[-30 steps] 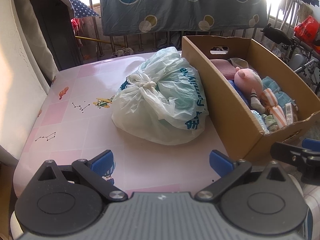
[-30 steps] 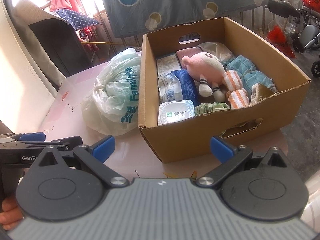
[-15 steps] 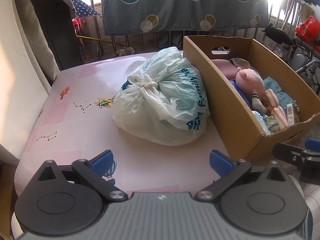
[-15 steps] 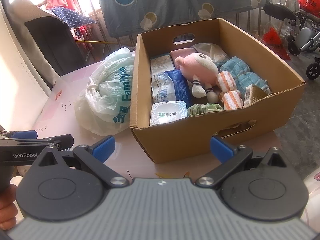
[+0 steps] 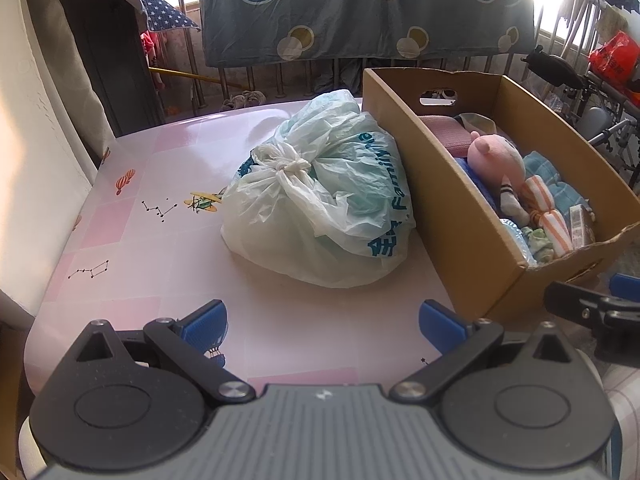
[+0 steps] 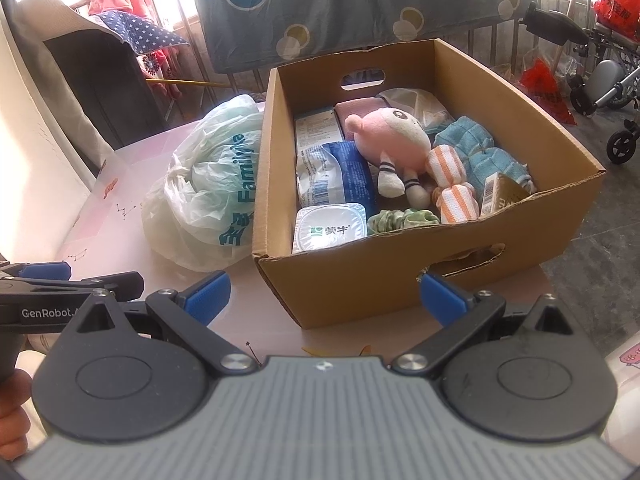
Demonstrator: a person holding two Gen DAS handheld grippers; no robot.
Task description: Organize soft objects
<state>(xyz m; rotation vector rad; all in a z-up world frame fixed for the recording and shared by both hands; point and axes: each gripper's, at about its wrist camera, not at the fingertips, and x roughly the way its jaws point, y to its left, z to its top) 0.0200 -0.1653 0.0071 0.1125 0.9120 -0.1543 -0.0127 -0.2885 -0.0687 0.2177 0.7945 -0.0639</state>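
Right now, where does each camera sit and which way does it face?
Left wrist: rides the left tongs, open, low over the pink table, facing the knotted plastic bag; the cardboard box stands to the right, and the right tongs poke in at the right edge.
Right wrist: rides the right tongs, open, facing down into the box at the pink plush; the left tongs and a hand show at lower left.
Shared: bag, box, plush, table.

Bright backlit daylight, window glare upper right, fisheye-bent edges.
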